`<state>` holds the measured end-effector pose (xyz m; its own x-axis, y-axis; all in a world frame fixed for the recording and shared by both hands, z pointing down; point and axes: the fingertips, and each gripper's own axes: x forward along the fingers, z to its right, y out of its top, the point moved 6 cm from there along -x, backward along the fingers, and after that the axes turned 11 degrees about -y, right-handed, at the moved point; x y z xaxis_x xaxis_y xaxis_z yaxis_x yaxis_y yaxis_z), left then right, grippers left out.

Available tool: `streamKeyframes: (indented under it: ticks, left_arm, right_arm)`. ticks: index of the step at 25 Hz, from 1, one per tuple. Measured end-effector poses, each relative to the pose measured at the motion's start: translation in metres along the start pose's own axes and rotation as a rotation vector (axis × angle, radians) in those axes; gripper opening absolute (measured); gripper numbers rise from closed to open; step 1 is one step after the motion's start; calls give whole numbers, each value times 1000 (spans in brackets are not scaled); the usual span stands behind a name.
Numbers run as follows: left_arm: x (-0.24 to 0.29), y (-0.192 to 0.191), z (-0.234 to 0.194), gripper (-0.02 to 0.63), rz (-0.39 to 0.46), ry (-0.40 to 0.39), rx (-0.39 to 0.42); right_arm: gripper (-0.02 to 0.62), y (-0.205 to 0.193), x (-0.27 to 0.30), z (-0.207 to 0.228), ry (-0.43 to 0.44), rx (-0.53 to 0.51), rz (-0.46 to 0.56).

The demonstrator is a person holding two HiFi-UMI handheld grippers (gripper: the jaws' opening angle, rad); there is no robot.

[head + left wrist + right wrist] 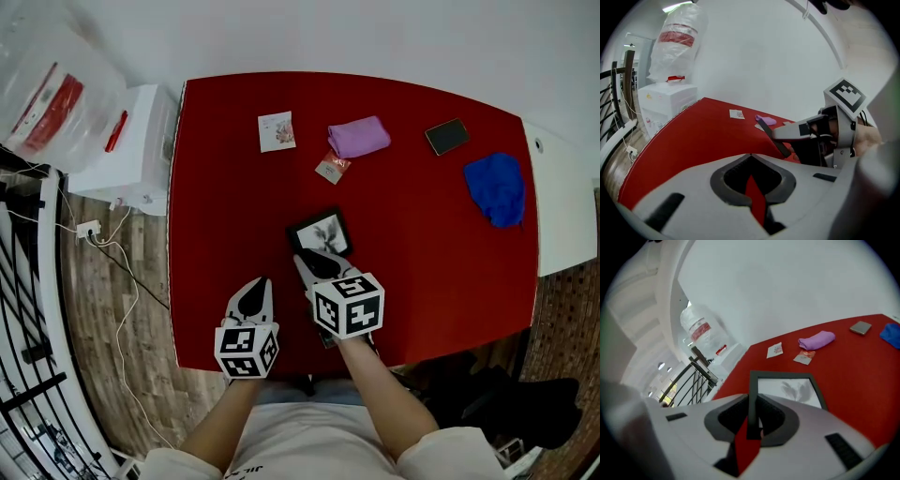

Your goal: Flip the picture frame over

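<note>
Grey jaws of the left gripper [253,298] come nearest, at the table's near edge. They stand together with nothing between them, and only the red table [225,187] shows through the hollow behind the tips. Just beside it, the right gripper [752,416] is clamped on the near left side rail of the picture frame [787,387], the dark rail standing upright between its pads. The frame sits near the middle of the table, a little toward the person, with its pale print facing up. Seen from the left gripper view, the frame slants up off the red surface in the right gripper's hold. Whether its far edge rests on the table I cannot tell.

My reading is that the flip is in its opening step: the frame is gripped and raised at one side but not yet turned over. The next move calls for rolling the wrist so the frame pivots past upright and comes down on its face. The grip needs to stay firm, because a narrow rail could slip or twist.

Farther off lie a small packet [333,167], a purple cloth [359,136] and a white card [277,130]. A dark flat device [446,136] and a blue cloth [497,187] sit toward the far right, all well apart from the frame.
</note>
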<state>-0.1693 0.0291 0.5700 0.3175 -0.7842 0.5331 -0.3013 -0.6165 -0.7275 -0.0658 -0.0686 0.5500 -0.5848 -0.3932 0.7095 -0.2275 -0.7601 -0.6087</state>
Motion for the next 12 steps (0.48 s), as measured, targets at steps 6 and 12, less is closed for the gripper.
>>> streamKeyframes:
  ticks: [6,12]
  left_arm:
    - [4,5,6,6,1,-13,10]
    - [8,5,11,6,-7,-20,16]
  right_arm:
    - [64,24,-13,-5,203,231,58]
    - [64,33,-17,-1,428,515,92]
